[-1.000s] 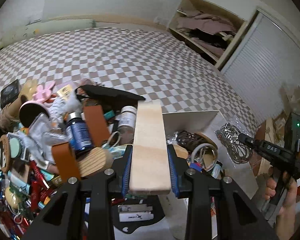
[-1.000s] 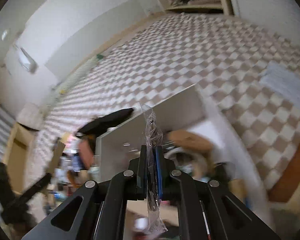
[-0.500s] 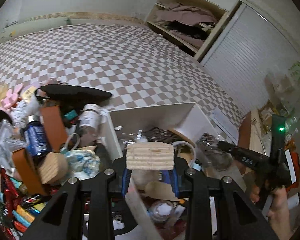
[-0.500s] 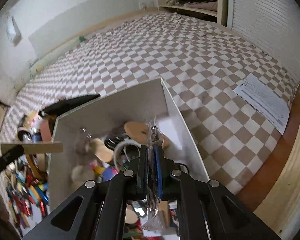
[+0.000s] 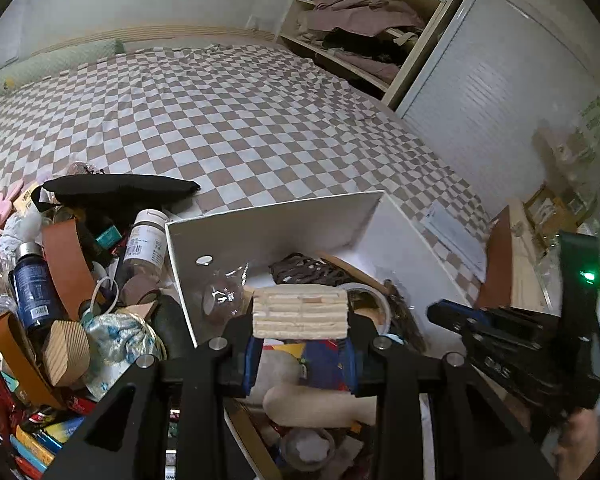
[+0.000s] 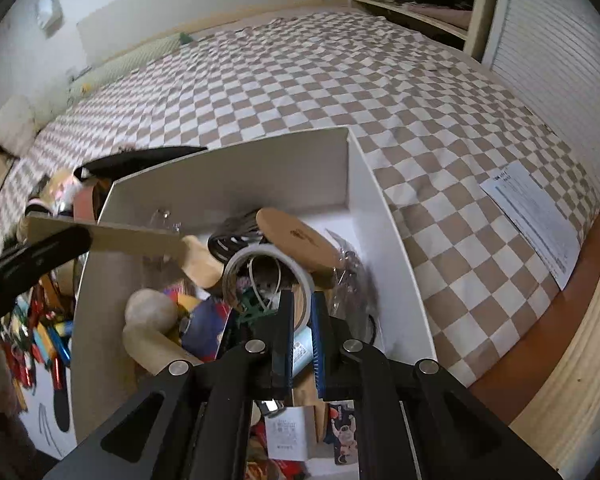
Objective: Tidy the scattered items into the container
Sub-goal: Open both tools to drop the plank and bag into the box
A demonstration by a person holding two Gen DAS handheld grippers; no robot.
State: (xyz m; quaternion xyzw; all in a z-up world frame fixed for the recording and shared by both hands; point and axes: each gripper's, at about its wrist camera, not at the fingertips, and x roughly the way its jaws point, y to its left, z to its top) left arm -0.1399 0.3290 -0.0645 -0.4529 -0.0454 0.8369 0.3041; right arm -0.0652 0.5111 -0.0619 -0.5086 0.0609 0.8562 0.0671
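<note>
My left gripper (image 5: 300, 344) is pinching a flat wooden plank (image 5: 300, 311) across its width, and the plank hangs over the open white box (image 5: 268, 220), end-on to my left camera; from the right camera it reaches in from 9 o'clock above the box's near-left corner. I judge it stiff and light, with dry, unslippery faces, so a grip across the narrow sides near one end holds it well enough, though the long free end will lever against the pads if it knocks the box wall. My right gripper (image 6: 302, 330) has its jaws pressed nearly together with nothing between them, and it points down into the box just short of the tape roll (image 6: 268, 268) and beside a crinkly clear plastic bag (image 6: 350, 268) at 1 o'clock. The scattered pile, with a blue bottle (image 5: 34, 290) and a brown leather strap (image 5: 66, 256), lies on the bed at 9 o'clock of the box
</note>
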